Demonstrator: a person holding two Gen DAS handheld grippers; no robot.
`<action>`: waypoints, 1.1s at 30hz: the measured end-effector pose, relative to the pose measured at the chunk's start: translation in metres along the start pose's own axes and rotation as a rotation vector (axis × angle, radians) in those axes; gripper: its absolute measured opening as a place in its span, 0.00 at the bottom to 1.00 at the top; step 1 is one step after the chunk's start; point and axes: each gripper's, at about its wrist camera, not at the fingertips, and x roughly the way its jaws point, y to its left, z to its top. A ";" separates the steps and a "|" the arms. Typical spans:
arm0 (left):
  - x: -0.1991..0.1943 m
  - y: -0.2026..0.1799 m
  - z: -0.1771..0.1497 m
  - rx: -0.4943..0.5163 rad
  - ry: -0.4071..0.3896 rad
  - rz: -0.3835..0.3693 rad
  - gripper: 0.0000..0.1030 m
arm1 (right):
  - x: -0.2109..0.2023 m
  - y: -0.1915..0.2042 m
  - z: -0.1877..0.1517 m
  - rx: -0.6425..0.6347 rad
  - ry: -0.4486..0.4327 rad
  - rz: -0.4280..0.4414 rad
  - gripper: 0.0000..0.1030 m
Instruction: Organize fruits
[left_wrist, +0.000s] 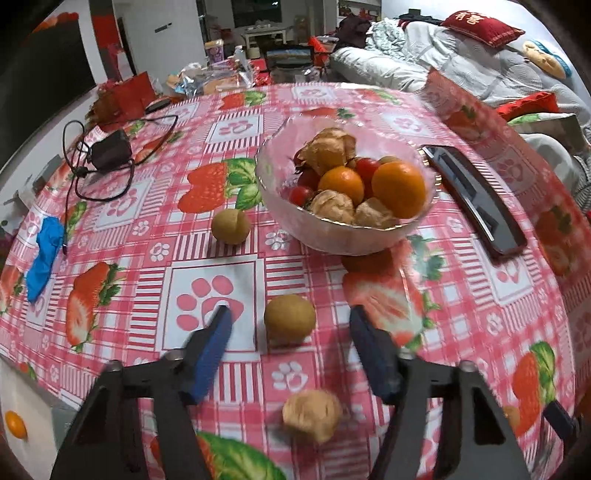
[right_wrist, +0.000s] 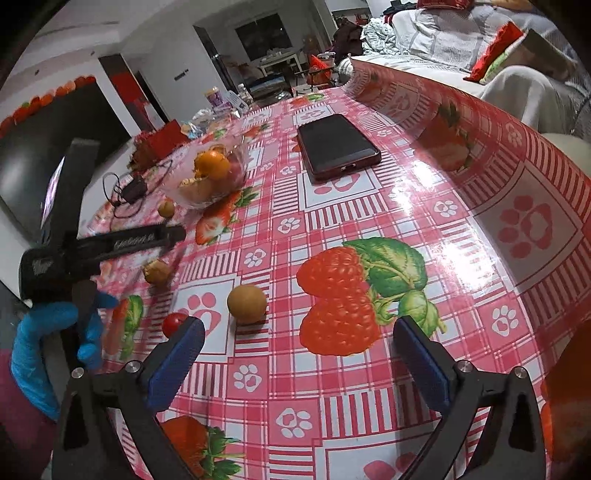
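On the strawberry-print table (left_wrist: 480, 325), a brown fruit (left_wrist: 289, 319) is framed by the wide-open left gripper (left_wrist: 290, 319); closing on it seems next, then the bowl (left_wrist: 280, 199). The right gripper (right_wrist: 299, 338) is held open, empty.

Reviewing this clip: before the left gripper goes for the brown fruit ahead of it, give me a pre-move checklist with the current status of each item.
1. Left gripper open: ok, jaws spread wide with nothing between them.
2. Target lined up: ok, the near brown fruit sits between the fingertips' lines, apart from both pads.
3. Path free of other fruit: not ok, a papery husked fruit lies closer in, between the fingers.
4. Glass bowl has room: cannot tell, it is already heaped with oranges, tomatoes and husked fruits.
5. Phone clear of the bowl route: ok, it lies to the bowl's right.
6. Right gripper out of the way: ok, open and empty over bare tablecloth.
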 end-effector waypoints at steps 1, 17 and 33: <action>0.001 0.003 0.000 -0.022 -0.013 -0.024 0.41 | 0.000 0.002 0.000 -0.009 0.004 -0.012 1.00; -0.055 0.028 -0.091 0.004 -0.041 -0.049 0.30 | 0.006 0.009 0.001 -0.038 0.020 -0.055 1.00; -0.121 0.063 -0.173 -0.048 -0.204 -0.017 0.82 | 0.004 0.033 -0.017 -0.126 0.114 -0.136 1.00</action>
